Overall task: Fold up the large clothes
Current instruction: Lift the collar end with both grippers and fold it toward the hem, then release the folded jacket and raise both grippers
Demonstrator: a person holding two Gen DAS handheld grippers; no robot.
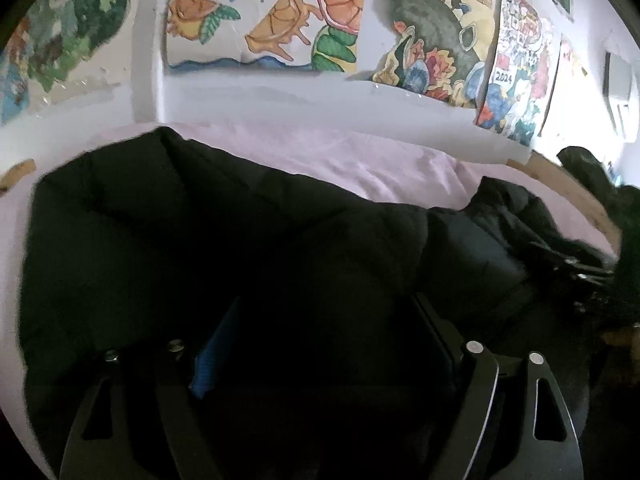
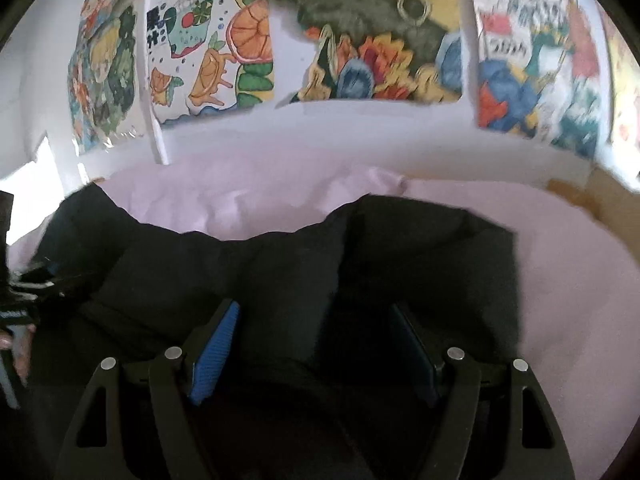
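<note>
A big black puffy jacket (image 1: 200, 240) lies spread across the pale pink bedsheet (image 1: 380, 160), and everything else in the room arranges itself around it. In the right wrist view the jacket (image 2: 300, 272) bunches into thick quilted folds, its far edge humped in two dark peaks against the sheet (image 2: 560, 280).

The left gripper (image 1: 324, 344) hangs low over the near part of the jacket with its fingers set wide apart; dark fabric fills the gap between them, but it is too dim there to say whether the padding is pinched or merely underneath. One blue pad (image 1: 212, 360) shows on its inner face. The right gripper (image 2: 316, 352) sits over the jacket the same way, fingers spread wide, a fold of black cloth rising between the blue pad (image 2: 216, 356) and the opposite finger without either clearly pressing on it.

To the jacket's left in the right wrist view, the other tool and a bit of the hand (image 2: 20, 344) holding it show at the edge. Beyond the jacket, past the sheet, a white wall (image 1: 280, 100) carries bright painted posters (image 1: 272, 20), oranges and flowers among them, one marked 2024 (image 1: 503, 78).
</note>
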